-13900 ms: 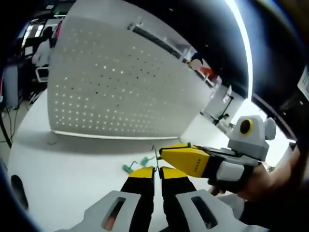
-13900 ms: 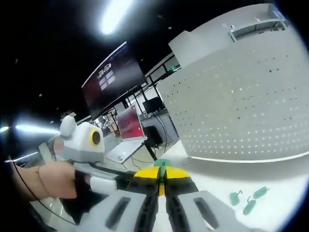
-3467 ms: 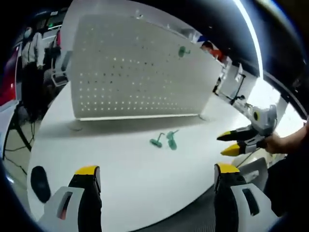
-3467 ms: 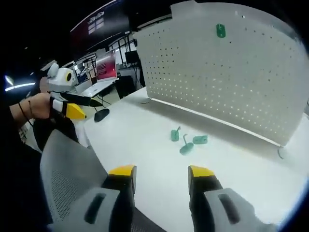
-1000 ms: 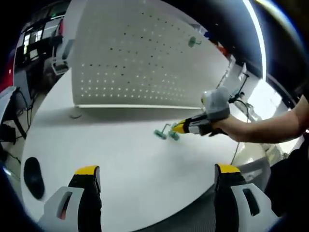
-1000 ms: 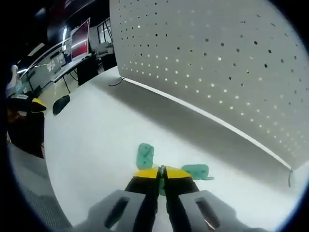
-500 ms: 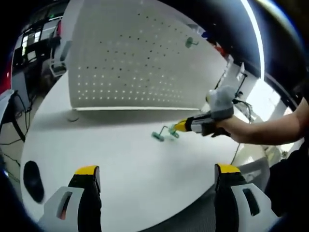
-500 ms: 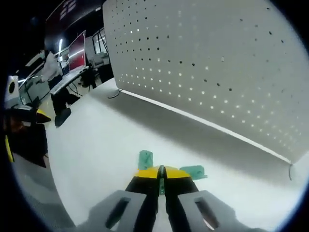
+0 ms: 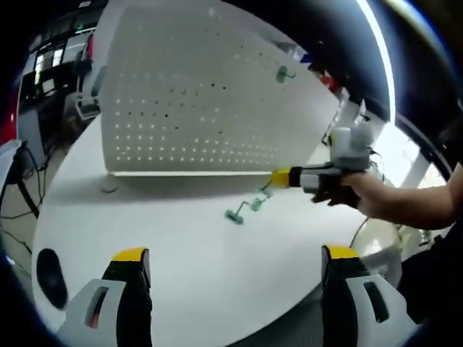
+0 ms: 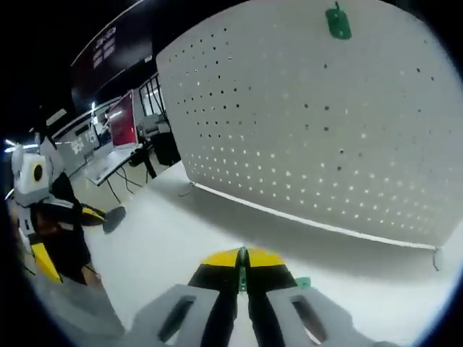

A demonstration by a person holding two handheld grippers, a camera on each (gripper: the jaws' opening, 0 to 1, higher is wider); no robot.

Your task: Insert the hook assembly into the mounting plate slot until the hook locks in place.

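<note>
Right hand-held gripper [image 10: 242,262] clamps green hook [image 10: 242,266], mostly hidden; left hand-held gripper [image 9: 230,262] wide apart, empty.

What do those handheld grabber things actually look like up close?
Each gripper has two grey moulded fingers with slot-shaped cut-outs, black inner faces and yellow tips: see the left gripper and the right gripper. In the left gripper view, the right gripper carries a pale grey housing on top, and the person's forearm behind it is bare.

matt white perforated board [image 9: 202,101], smooth white table [image 9: 181,246], green plastic hooks [image 9: 246,208]
</note>
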